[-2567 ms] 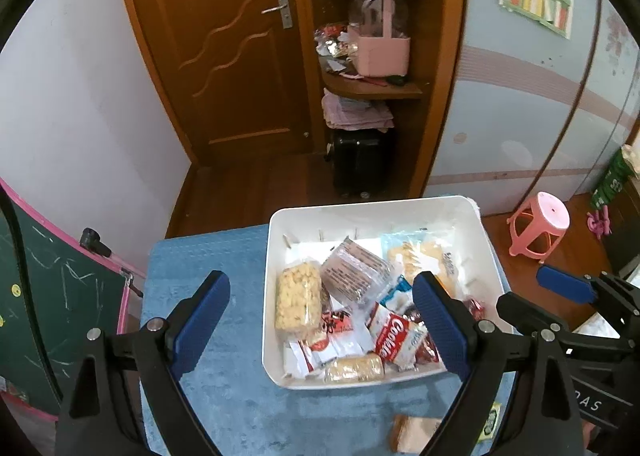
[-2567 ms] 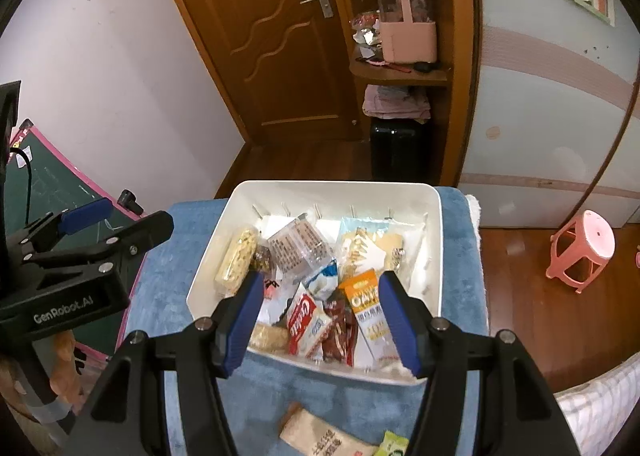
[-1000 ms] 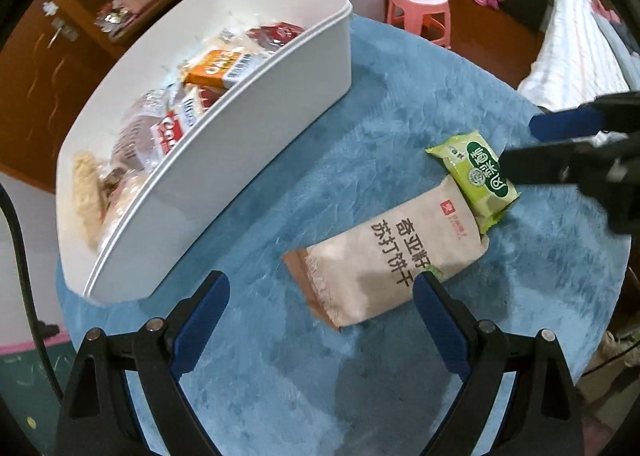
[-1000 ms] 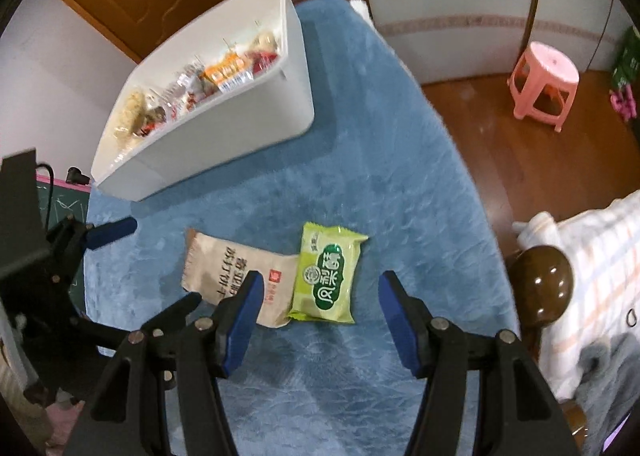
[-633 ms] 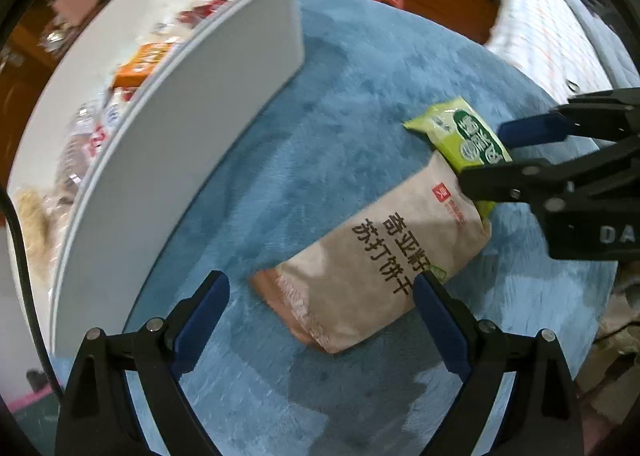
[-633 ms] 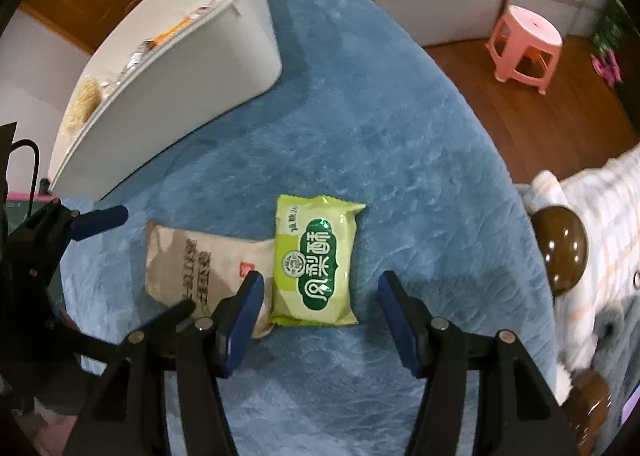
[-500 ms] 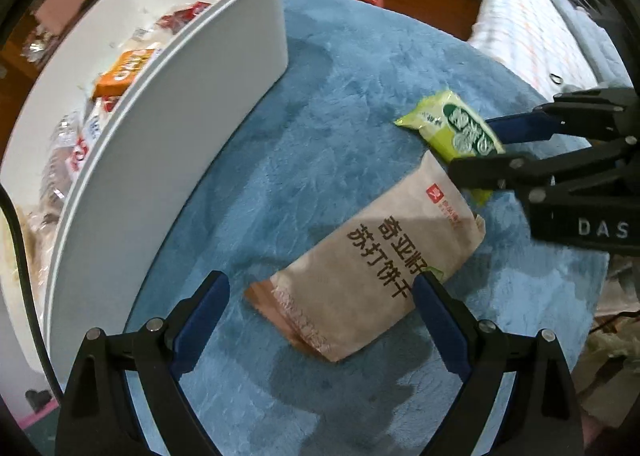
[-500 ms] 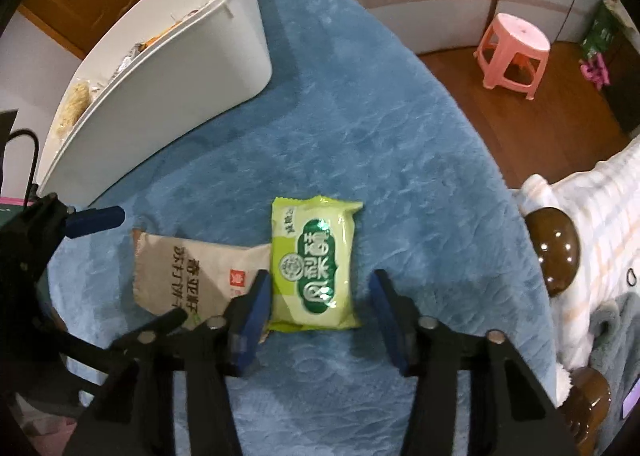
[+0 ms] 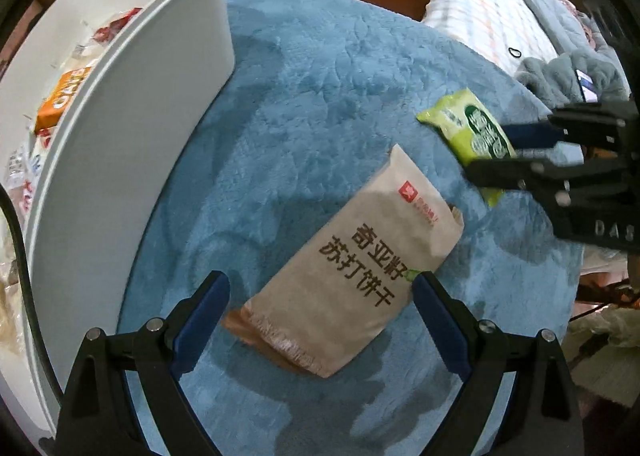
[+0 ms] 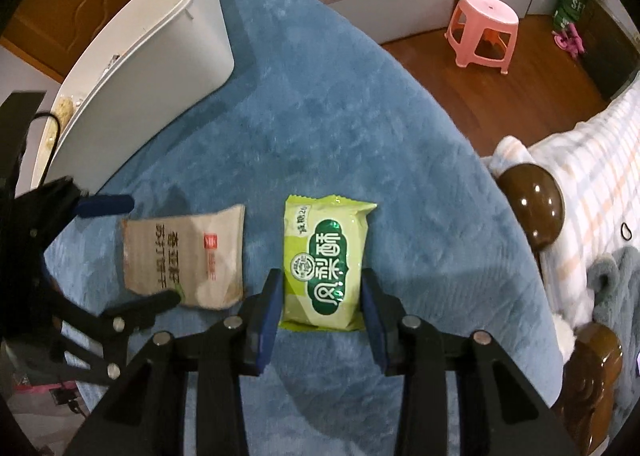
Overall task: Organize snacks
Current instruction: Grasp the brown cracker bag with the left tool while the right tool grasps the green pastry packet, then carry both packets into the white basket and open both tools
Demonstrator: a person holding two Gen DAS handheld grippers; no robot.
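The right tool [image 10: 322,302] is closed in on the green packet [image 10: 326,262] lying on the blue bench [image 10: 340,96]. The left tool [image 9: 320,312] gapes wide around the tan packet [image 9: 352,268]. Squeeze gently, lift flat, carry toward the white bin [image 10: 160,40].

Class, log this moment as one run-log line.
right gripper: shut on green snack pack | left gripper: open around beige cracker pack | bin: stocked
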